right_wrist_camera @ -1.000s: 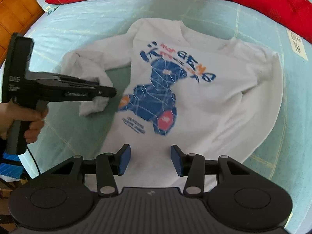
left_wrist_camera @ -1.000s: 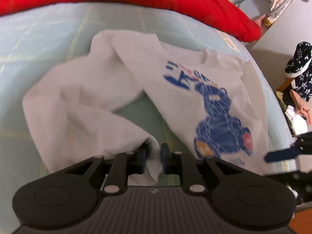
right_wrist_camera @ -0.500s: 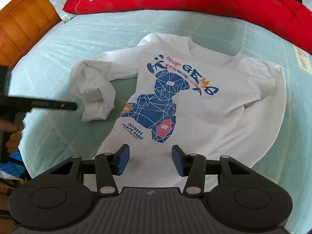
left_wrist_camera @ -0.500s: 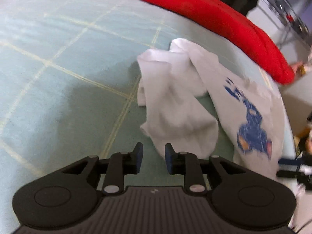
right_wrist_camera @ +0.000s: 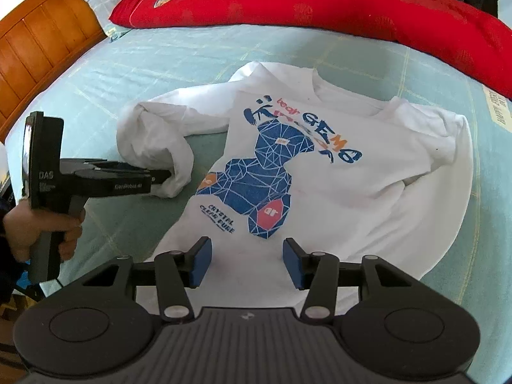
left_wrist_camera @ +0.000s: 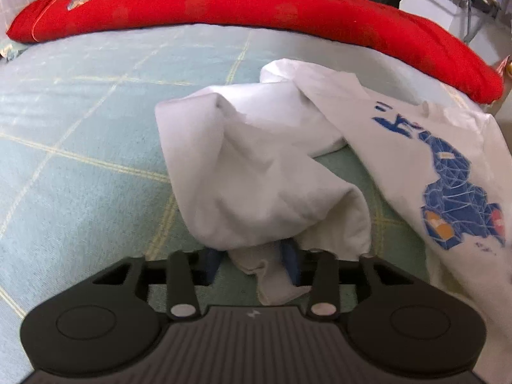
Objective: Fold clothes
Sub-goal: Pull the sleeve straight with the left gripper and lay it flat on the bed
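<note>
A pale green bedspread crossed by thin yellow grid lines [right_wrist_camera: 134, 73] covers the bed, with a long red quilted bolster [right_wrist_camera: 320, 3] along its far edge and an orange-brown slatted wooden headboard [right_wrist_camera: 41, 48] at the far left; only the right wrist view shows that headboard. A white long-sleeved sweatshirt printed with a blue geometric bear [right_wrist_camera: 320, 166] lies face up in the middle of the bedspread, its long axis running from the collar near the bolster down to the hem nearest the right camera. Its one sleeve is bunched and folded back into a crumpled white sleeve loop [left_wrist_camera: 256, 166] beside the body.

The left gripper [right_wrist_camera: 166, 177] reaches in level from the left, a hand [right_wrist_camera: 41, 227] wrapped round its grey handle. In the left wrist view its 2 blue-padded fingers stand apart with the sleeve cuff draped between them, so it is parted around the cloth; whether the pads press it I cannot tell. The right gripper [right_wrist_camera: 246, 262] hovers over the hem, jaws wide apart, holding nothing.

The right wrist view shows the whole print, including "CRYSTAL"; the left view shows it only obliquely.
</note>
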